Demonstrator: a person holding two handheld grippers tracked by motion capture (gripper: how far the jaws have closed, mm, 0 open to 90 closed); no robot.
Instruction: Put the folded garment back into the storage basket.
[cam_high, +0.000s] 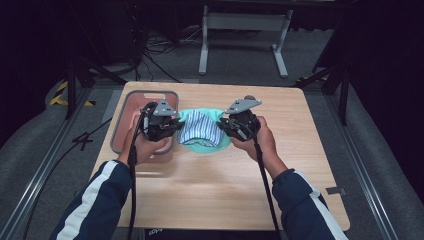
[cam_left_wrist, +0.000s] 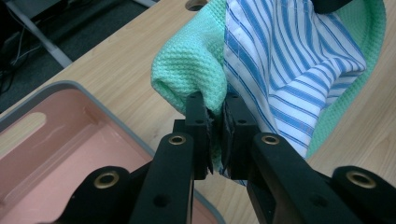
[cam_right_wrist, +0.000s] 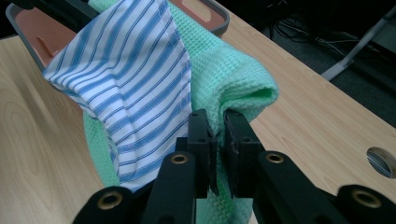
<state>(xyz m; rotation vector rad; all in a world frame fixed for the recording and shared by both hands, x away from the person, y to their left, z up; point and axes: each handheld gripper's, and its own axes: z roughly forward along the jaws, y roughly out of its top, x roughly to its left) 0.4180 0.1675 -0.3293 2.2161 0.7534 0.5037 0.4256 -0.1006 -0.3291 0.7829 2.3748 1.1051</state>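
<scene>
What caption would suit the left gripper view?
Left gripper pinching green cloth and striped cloth beside a pink bin.

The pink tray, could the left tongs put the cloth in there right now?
Probably yes. The left tongs sit right at the pink tray's edge and it looks empty, but the right tongs also pinch the green cloth, so both must move together.

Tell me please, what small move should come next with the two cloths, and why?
Probably carry both cloths left, over the pink tray, and lower them in. The left gripper and right gripper are each shut on the green cloth, with the striped cloth hanging between them, and the tray lies just beside the left gripper.
</scene>
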